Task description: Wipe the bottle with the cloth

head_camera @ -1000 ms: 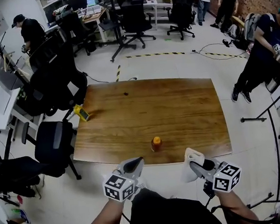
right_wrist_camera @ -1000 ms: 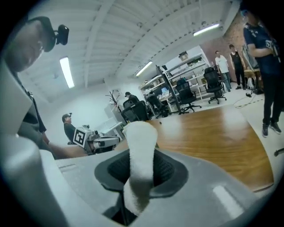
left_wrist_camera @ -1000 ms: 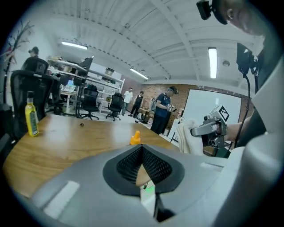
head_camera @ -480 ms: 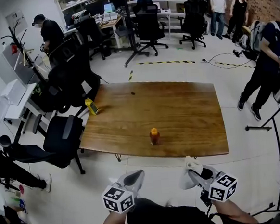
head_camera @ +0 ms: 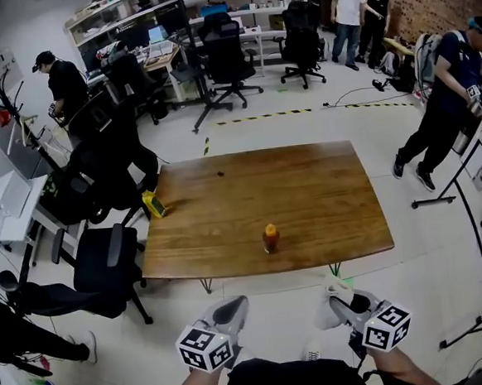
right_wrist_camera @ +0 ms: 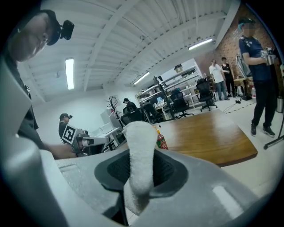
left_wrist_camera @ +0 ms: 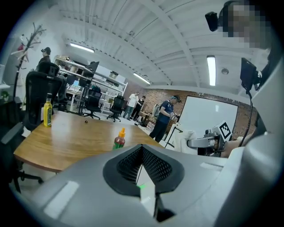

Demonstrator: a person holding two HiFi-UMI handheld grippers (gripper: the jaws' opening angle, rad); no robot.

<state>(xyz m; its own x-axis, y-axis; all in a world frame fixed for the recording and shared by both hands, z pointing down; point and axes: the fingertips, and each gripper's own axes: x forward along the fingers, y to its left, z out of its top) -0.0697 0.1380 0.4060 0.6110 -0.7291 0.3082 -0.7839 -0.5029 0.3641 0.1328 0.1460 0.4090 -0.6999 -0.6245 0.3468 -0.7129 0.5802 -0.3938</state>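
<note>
A small bottle with an orange cap and a dark red body stands upright near the front edge of the wooden table. Both grippers hang over the floor, short of that edge. My left gripper is shut with nothing between its jaws. My right gripper is shut on a white cloth, which sticks up past the jaw tips. In the left gripper view the bottle stands beyond the closed jaws. In the right gripper view the cloth half hides the bottle.
A yellow bottle sits at the table's left edge, and a small dark speck lies near its far side. Black office chairs crowd the left. People stand at the right and at the back.
Both grippers have drawn back from the table's front edge; a strip of floor now lies between them and the table. The bottle has not moved.
</note>
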